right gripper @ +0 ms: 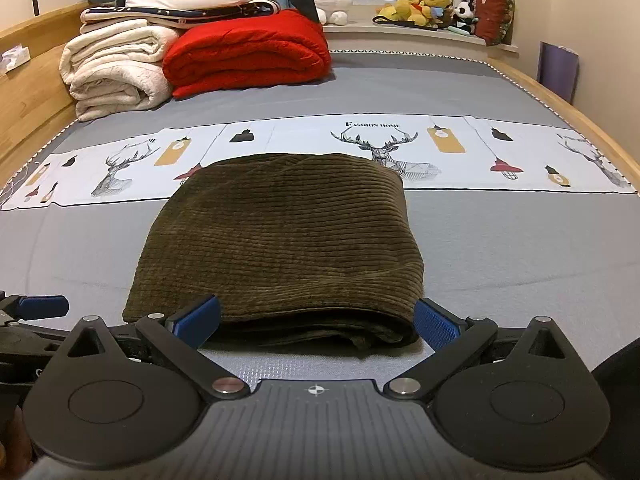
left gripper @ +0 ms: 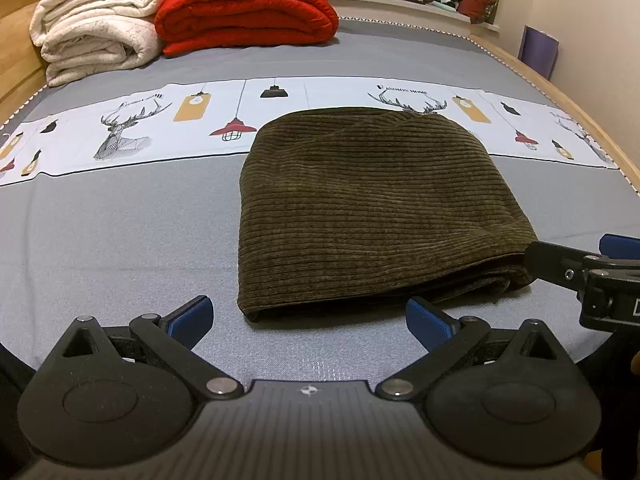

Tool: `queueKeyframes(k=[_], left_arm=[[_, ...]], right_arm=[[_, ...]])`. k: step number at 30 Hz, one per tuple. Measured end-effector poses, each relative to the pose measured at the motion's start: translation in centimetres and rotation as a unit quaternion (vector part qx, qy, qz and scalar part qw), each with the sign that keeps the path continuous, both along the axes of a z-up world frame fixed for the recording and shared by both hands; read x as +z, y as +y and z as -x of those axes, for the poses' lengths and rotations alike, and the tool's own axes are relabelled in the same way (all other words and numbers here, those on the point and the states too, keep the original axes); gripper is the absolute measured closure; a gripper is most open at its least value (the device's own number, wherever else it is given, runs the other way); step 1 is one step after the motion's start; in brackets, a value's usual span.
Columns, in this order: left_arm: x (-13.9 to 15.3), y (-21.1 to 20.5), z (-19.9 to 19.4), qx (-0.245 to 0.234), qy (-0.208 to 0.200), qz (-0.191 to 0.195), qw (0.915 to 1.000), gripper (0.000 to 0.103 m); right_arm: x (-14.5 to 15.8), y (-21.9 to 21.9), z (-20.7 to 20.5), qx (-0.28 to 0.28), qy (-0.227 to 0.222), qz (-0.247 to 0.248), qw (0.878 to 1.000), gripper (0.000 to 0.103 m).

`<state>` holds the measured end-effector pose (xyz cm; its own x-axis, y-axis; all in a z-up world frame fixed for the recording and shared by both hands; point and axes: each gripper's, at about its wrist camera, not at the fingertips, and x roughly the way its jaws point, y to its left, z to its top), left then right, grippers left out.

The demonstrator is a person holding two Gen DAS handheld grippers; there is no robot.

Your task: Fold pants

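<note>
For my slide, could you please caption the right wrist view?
Open right gripper at the near edge of folded olive corduroy pants on a grey bed.

Both tongs look the same: the left tongs (left gripper: 309,316) and the right tongs (right gripper: 316,318) are black, with bright blue bumpy pads (right gripper: 434,322) on the tips. Shiny silver round screws (left gripper: 219,385) join the black arms. A grey ribbed plate (right gripper: 316,420) carries a small white cross mark.

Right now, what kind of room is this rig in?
Almost certainly a bedroom: the pants lie on a wood-framed bed, folded blankets are stacked at its far end, and plush toys line the window ledge.
</note>
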<state>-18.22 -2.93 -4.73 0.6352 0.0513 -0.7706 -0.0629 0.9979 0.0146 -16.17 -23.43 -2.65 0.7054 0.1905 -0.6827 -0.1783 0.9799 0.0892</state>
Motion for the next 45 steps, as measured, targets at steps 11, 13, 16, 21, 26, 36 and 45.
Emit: queueKeyframes(k=[11, 13, 16, 21, 26, 36, 45], left_arm=[[-0.10, -0.10, 0.00, 0.000, 0.000, -0.001, 1.0000, 0.000], [-0.10, -0.10, 0.00, 0.000, 0.001, -0.001, 1.0000, 0.000], [-0.09, -0.15, 0.03, -0.001, 0.001, -0.001, 1.0000, 0.000], [-0.06, -0.21, 0.01, -0.002, 0.000, -0.002, 1.0000, 0.000], [-0.03, -0.28, 0.03, -0.003, 0.000, -0.002, 1.0000, 0.000], [-0.09, -0.13, 0.03, -0.008, -0.001, -0.002, 1.0000, 0.000], [-0.10, -0.18, 0.03, -0.007, 0.000, -0.002, 1.0000, 0.000]], right_arm=[[0.01, 0.11, 0.00, 0.000, 0.000, 0.000, 1.000, 0.001], [0.01, 0.13, 0.00, 0.000, 0.000, 0.000, 1.000, 0.001], [0.01, 0.20, -0.01, -0.001, 0.000, 0.000, 1.000, 0.001], [0.01, 0.20, -0.01, -0.001, 0.001, 0.000, 1.000, 0.001], [0.03, 0.21, -0.01, -0.001, 0.000, 0.000, 1.000, 0.001], [0.05, 0.21, 0.01, -0.001, 0.001, 0.000, 1.000, 0.001], [0.04, 0.24, 0.02, 0.000, 0.001, 0.001, 1.000, 0.001]])
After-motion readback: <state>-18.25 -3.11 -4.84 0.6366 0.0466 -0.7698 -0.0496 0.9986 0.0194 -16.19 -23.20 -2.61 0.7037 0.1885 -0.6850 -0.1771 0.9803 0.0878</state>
